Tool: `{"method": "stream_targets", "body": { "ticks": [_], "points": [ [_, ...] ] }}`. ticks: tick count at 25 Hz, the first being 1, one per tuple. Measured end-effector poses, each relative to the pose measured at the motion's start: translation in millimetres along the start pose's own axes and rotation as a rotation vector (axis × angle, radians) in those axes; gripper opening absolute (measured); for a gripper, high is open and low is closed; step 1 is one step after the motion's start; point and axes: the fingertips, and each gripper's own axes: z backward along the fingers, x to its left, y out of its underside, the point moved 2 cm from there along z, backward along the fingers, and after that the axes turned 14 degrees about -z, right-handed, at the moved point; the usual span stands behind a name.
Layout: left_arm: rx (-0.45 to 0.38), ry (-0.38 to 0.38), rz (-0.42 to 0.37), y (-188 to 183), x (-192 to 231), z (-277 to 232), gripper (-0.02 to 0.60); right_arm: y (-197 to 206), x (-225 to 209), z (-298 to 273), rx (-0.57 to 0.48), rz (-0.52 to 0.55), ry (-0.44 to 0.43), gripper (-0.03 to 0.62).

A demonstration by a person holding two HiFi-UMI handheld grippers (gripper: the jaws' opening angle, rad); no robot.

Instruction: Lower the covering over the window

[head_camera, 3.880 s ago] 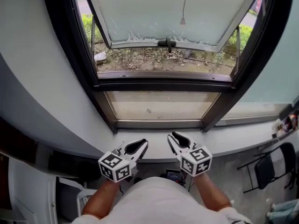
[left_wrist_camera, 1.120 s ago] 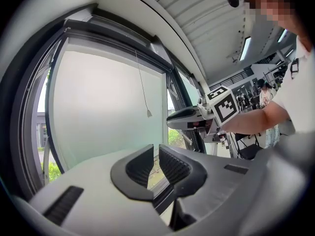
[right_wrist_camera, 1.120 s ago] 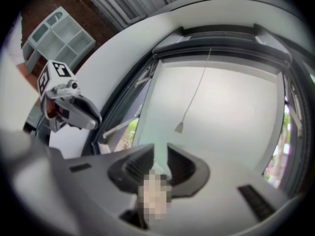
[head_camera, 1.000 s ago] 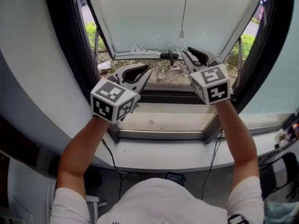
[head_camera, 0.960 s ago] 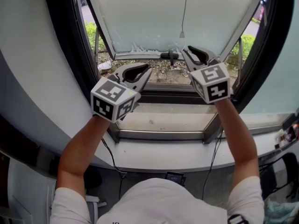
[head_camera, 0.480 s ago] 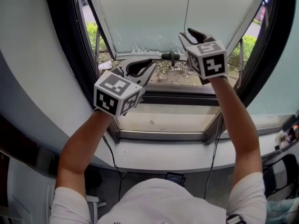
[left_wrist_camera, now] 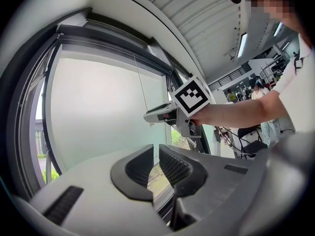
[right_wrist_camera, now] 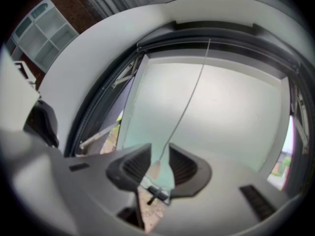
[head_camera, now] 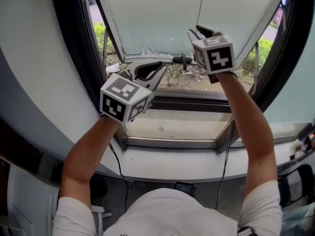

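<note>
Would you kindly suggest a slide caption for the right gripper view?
Right gripper, jaws just opened, straddles the cord pull hanging before the frosted pane.

White short-sleeved T-shirt (head_camera: 167, 214), forearms bare, left hand-held gripper (head_camera: 158, 69) and right hand-held gripper (head_camera: 198, 31) both light grey, curved jaws lined with dark ribbed pads (left_wrist_camera: 174, 167), each carrying a white cube (head_camera: 125, 100) printed with black square markers.

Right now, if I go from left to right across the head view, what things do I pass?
grey wall → left gripper → right gripper → right side of the black window frame
</note>
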Motion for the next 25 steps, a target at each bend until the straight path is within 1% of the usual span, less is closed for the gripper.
{"method": "stream_targets", "body": {
  "ticks": [5, 8, 11, 14, 17, 22, 25],
  "points": [
    [0.002, 0.01, -0.004, 2, -2, 2, 0.034, -4, -2, -5, -0.004, -0.043, 0.016, 0.103],
    [0.005, 0.014, -0.003, 3, -3, 2, 0.034, -6, -6, -5, -0.008, -0.073, 0.028, 0.066],
    [0.008, 0.019, -0.003, 6, -3, 3, 0.034, -7, -8, -2, -0.024, -0.059, 0.046, 0.031],
    [0.01, 0.022, -0.001, 8, -3, 4, 0.034, -4, -9, 1, -0.026, -0.023, 0.053, 0.023],
    [0.012, 0.024, -0.001, 9, -3, 5, 0.034, -4, -6, 4, -0.02, 0.074, 0.075, 0.023],
    [0.008, 0.029, 0.001, 8, -5, 3, 0.034, -4, 4, 8, -0.02, 0.316, 0.117, 0.021],
    [0.009, 0.032, 0.004, 10, -8, 3, 0.034, -3, 9, 10, 0.002, 0.393, 0.111, 0.021]
  ]
}}
